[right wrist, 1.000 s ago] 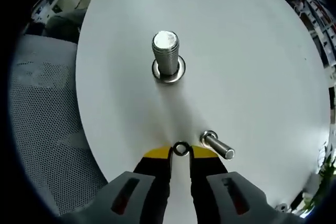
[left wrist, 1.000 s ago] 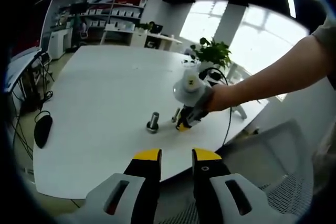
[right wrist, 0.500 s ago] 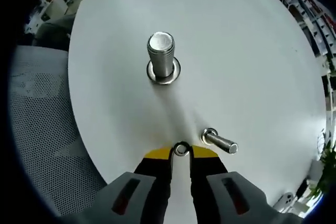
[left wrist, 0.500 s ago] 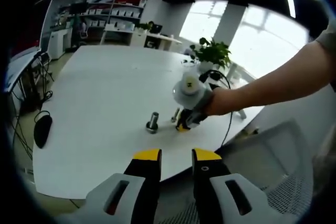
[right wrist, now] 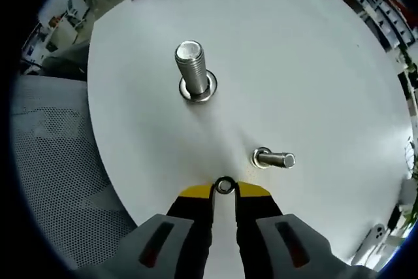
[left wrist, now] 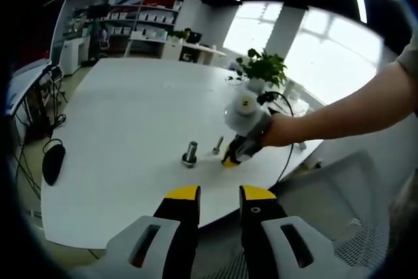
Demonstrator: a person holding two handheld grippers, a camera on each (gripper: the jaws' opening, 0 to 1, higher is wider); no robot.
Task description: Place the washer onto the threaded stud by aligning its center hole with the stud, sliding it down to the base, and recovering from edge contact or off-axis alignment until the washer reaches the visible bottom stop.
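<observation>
In the right gripper view a small metal washer (right wrist: 225, 185) sits pinched between the yellow tips of my right gripper (right wrist: 225, 189), held above the white table (right wrist: 313, 63). The upright threaded stud (right wrist: 191, 70) stands on its round base further ahead and to the left. In the left gripper view the right gripper (left wrist: 230, 159), held by a person's hand, hovers just right of the stud (left wrist: 190, 153). My left gripper (left wrist: 218, 193) hangs back off the table's near edge, its jaws a little apart with nothing between them.
A second bolt (right wrist: 274, 159) lies on its side close ahead of the right gripper's tips, also seen as a small bolt (left wrist: 216, 146). A black mouse (left wrist: 52, 161) rests at the table's left. A mesh chair (right wrist: 46, 161) stands by the table edge. A potted plant (left wrist: 264, 66) sits at the back.
The right gripper has lifted and drawn back a little with the washer; the stud and lying bolt look smaller and farther. The left gripper has not moved.
</observation>
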